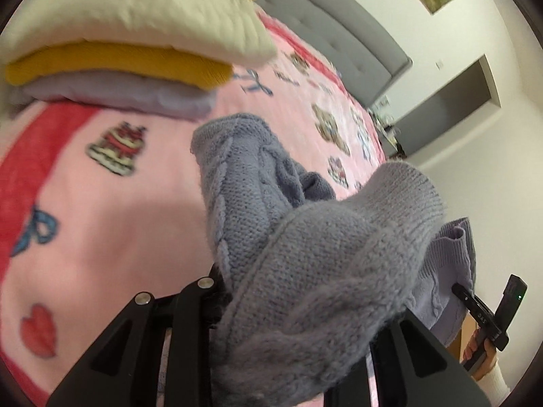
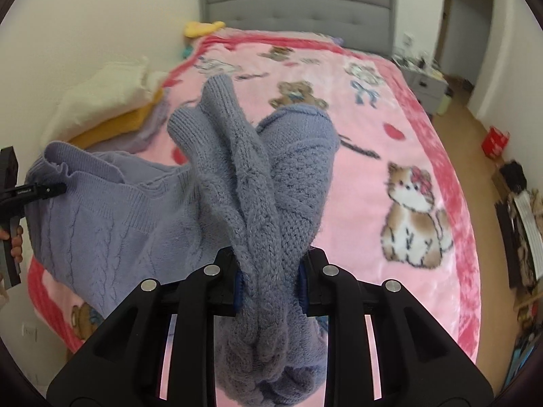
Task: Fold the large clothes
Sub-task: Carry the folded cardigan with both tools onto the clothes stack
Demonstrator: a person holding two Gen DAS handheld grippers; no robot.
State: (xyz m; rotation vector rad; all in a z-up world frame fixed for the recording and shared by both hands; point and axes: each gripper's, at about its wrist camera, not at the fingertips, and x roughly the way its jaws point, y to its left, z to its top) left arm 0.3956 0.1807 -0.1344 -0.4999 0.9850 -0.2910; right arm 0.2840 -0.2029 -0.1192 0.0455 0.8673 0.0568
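Gripping sweater (image 2: 264, 203) in both jaws, clamped | held above blanket (image 2: 390, 142) | 3 folded garments (image 1: 135, 51) stacked

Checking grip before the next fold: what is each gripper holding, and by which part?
Both grip the blue-grey knit sweater. The right gripper clamps a bunched, thick wad of knit; the left gripper pinches another bunched part, which part cannot be told.

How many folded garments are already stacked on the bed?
3, in one pile near the bed's left edge: a cream knit on top, a mustard-yellow one in the middle and a pale lilac one at the bottom. More could be hidden beneath.
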